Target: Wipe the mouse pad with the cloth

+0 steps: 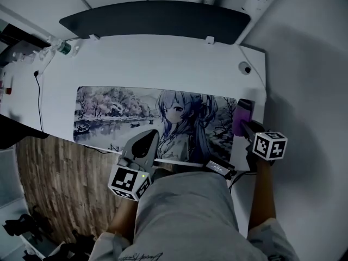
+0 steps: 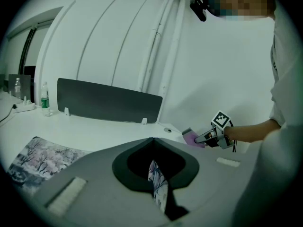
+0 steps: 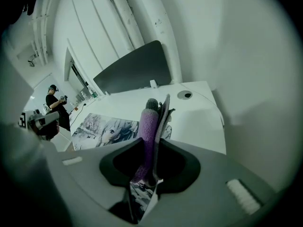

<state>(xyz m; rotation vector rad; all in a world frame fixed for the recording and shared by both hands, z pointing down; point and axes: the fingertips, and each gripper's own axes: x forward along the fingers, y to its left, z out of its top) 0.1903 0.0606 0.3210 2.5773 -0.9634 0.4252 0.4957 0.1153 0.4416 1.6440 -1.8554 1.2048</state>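
On the white desk (image 1: 163,58) the mouse pad (image 1: 119,116) lies flat, long side parallel w/ the desk front. It's printed w/ a snowy lake scene on the left and an anime figure toward the right. The person stands at the desk's near edge, a gripper in each hand.

At the pad's right end sits the right gripper (image 1: 244,125), jaws clamped on the purple cloth (image 1: 242,113). The cloth stands up btwn the jaws and pokes out past the tips. In the right gripper view a thin printed sheet edge shows right beside the cloth; can't tell if it's pinched too. The cloth is just at the pad's right edge; touching it or not, can't tell.

At the pad's near edge, approx. mid-length, is the left gripper (image 1: 147,140), tips over the figure print. Its jaws are drawn together w/ only a narrow slit btwn them. A sliver of print shows in the slit, nothing clearly held.

Back of desk: a dark divider panel (image 1: 157,18) upright along the far edge, a water bottle (image 1: 64,48) at the far left corner, a black cable (image 1: 39,102) running down the left side. Wood-look floor (image 1: 60,173) shows below left.
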